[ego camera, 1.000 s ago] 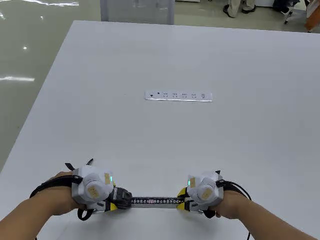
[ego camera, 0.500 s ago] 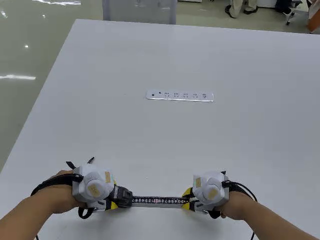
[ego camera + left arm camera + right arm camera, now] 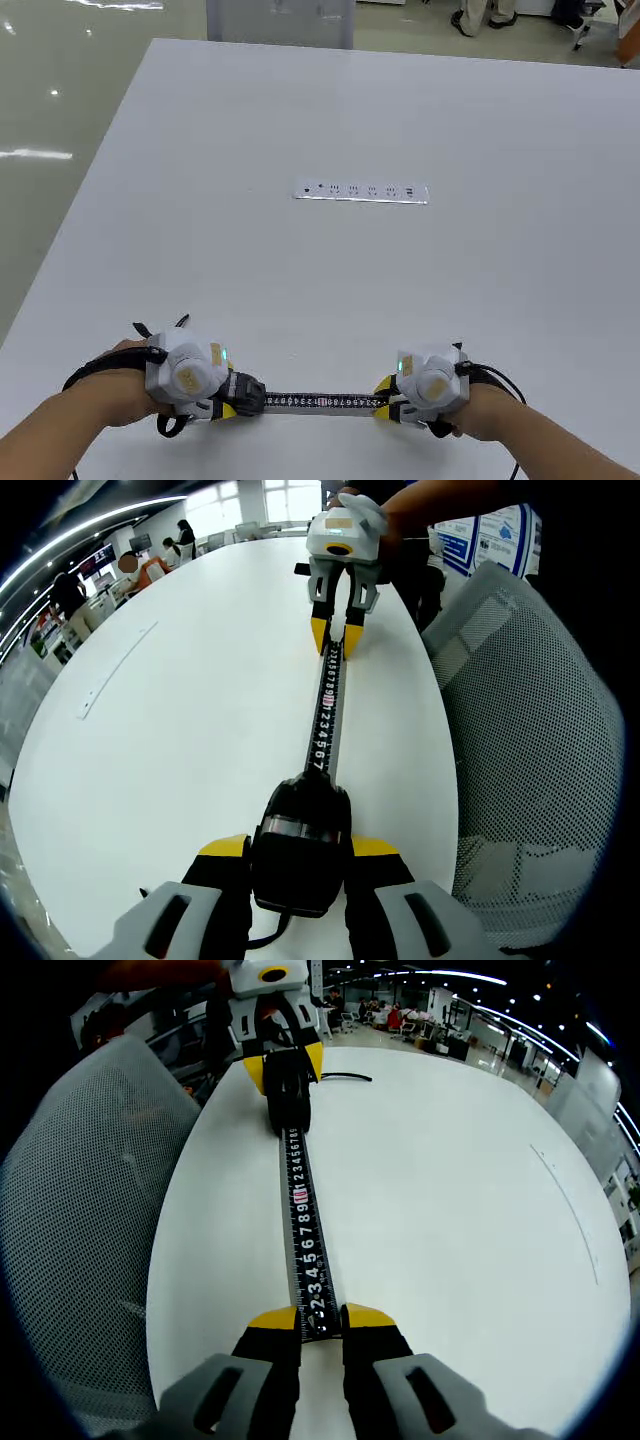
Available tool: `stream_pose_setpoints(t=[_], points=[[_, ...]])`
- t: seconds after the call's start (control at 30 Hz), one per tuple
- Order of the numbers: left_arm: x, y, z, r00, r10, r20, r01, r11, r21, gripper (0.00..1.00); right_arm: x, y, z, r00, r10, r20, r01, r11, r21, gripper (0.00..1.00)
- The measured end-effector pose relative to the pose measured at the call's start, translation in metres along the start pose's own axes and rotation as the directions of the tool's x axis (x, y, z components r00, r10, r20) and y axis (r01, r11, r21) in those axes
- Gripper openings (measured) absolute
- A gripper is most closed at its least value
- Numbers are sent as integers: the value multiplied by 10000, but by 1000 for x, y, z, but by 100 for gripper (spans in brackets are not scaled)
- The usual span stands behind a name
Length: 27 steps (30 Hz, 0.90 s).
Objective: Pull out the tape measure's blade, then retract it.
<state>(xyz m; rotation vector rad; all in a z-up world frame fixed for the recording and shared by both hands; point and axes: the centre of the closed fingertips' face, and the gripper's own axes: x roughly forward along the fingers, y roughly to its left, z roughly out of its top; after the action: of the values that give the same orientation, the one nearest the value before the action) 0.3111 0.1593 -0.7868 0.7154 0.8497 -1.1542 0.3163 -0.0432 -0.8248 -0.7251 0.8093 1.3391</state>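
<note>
Where the tabletop nears its front edge, the left hand-held gripper is clamped on the black tape measure. The right hand-held gripper pinches the tip of the blade, drawn straight between them along that edge. A mesh chair sits just off the edge. Beyond, bare white surface runs to a flat strip mid-table, with open room past it.

The right tool is covering the end of the blade while the left tool is hiding the tape measure sides.
</note>
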Motion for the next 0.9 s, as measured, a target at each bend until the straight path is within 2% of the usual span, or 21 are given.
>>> stream_pose_setpoints(t=[0.9], points=[[0, 0, -1, 10000, 50, 19, -50, 10000, -67, 33, -11, -2, -17, 10000, -43, -67, 44, 9999, 125, 14]])
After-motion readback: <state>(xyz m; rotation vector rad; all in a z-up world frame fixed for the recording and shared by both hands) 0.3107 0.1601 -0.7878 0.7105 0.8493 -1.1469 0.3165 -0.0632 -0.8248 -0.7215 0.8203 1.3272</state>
